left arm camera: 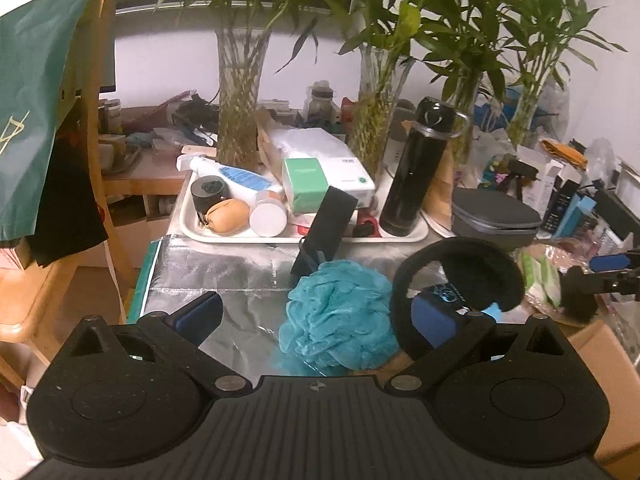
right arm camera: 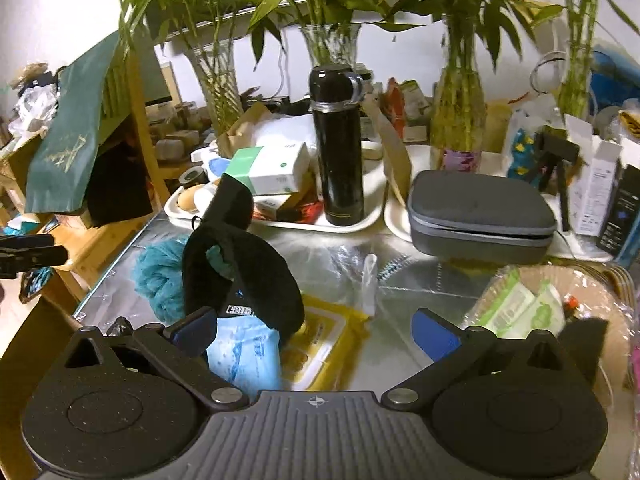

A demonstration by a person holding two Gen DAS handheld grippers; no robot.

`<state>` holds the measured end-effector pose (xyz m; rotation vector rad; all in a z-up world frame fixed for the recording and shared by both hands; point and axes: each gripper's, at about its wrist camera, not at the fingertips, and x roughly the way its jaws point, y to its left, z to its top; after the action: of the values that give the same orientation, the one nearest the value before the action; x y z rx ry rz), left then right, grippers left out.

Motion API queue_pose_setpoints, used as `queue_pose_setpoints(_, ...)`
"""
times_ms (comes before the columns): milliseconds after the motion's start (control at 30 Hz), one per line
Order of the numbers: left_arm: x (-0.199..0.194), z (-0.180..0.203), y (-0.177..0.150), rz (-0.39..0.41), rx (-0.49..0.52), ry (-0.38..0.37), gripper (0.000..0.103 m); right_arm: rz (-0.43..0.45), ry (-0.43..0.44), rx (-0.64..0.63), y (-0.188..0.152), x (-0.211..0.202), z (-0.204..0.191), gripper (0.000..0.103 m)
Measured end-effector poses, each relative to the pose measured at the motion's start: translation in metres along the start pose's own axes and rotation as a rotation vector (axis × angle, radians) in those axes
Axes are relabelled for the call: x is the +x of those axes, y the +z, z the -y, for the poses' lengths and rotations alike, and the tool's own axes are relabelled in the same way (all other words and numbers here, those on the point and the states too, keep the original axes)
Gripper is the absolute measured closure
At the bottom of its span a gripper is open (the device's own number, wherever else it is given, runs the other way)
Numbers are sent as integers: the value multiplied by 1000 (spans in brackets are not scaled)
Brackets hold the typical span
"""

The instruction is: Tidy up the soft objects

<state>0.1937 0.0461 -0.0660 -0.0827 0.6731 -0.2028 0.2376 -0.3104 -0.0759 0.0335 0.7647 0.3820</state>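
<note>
A teal mesh bath pouf (left arm camera: 340,320) lies on the silver foil table cover, between the wide-apart fingers of my left gripper (left arm camera: 316,316), which is open. Black furry earmuffs (left arm camera: 460,276) stand just right of the pouf, arching over the right fingertip. In the right wrist view the earmuffs (right arm camera: 240,276) rest partly on a light blue packet (right arm camera: 244,356) and a yellow packet (right arm camera: 320,344). My right gripper (right arm camera: 314,334) hangs open above these packets, holding nothing. The pouf (right arm camera: 160,276) shows behind the earmuffs at the left.
A wicker basket (right arm camera: 600,280) at the right holds green wipe packs (right arm camera: 520,312) and a black furry piece (right arm camera: 584,340). Behind stand a white tray (left arm camera: 224,236) of clutter, a black flask (left arm camera: 416,168), a grey case (right arm camera: 480,216) and glass vases of bamboo. A wooden chair (left arm camera: 96,120) is left.
</note>
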Motion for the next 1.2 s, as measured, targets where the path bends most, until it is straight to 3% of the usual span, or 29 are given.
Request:
queue_pose_setpoints(233,14,-13,-9,15,-64,-3,0,-4,69,-60,8,25,1,2)
queue_pose_setpoints(367,19,-16,-12,26,-91,20,0,-15,93,-107,15,39,-2,9)
queue_pose_setpoints(533,23,-11,-13,20,-45,39,0,-33,119,-164,24,55,-11,14)
queue_pose_setpoints(667,24,-16,-11,21,-82,27,0,-55,134,-234,34,67,-26,19)
queue_pose_setpoints(900,25,-15,-11,17,-77,27,0,-97,91,-403,50,90,-62,27)
queue_pose_setpoints(1200,28,-19,-12,4,-84,23,0,-196,-42,-559,54,130,-97,49)
